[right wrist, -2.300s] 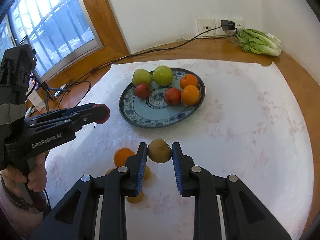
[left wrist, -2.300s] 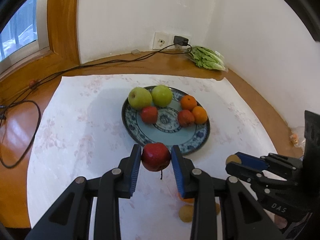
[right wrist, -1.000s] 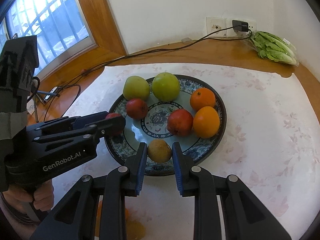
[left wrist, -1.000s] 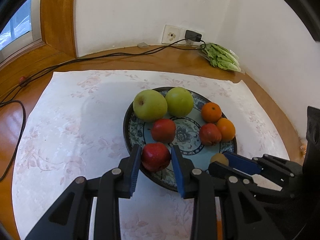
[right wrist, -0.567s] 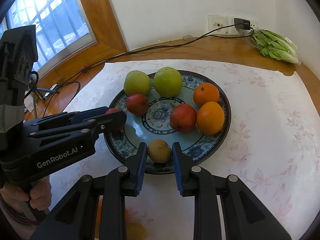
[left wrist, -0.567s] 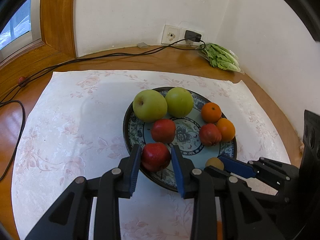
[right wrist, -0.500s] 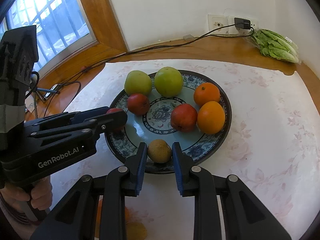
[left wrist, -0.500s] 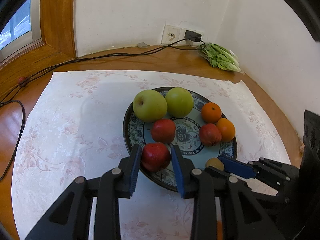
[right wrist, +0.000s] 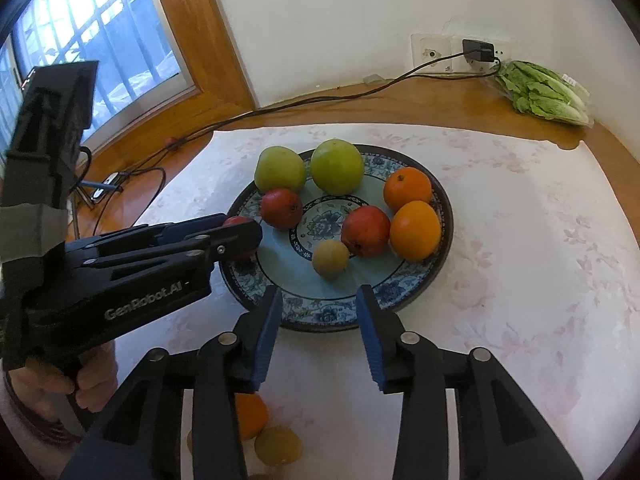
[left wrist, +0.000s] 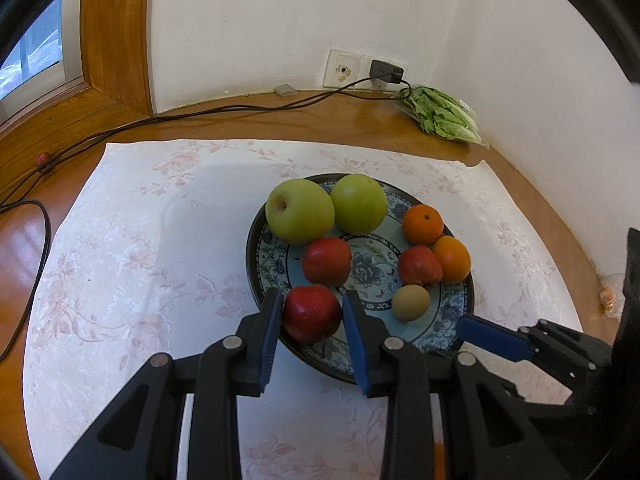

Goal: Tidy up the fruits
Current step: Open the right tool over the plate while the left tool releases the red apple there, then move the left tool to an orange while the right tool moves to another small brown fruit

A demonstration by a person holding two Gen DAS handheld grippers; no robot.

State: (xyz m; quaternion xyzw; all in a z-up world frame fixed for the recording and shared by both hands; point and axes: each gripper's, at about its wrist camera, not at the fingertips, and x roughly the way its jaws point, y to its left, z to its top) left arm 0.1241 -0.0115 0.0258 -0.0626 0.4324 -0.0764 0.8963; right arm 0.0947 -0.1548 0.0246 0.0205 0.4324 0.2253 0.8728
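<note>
A blue patterned plate holds two green apples, two red fruits, two oranges and a small brown fruit. My left gripper is shut on a red apple at the plate's near left rim. My right gripper is open and empty just in front of the plate; the small brown fruit lies on the plate beyond its fingertips. The left gripper also shows in the right wrist view with the red apple mostly hidden.
The plate stands on a white floral cloth over a wooden table. An orange and a yellowish fruit lie on the cloth below my right gripper. Bagged lettuce, a wall socket and cables are at the back.
My right gripper has opened and drawn back, leaving the small brown fruit on the plate. My left gripper still holds the red apple in the same place.
</note>
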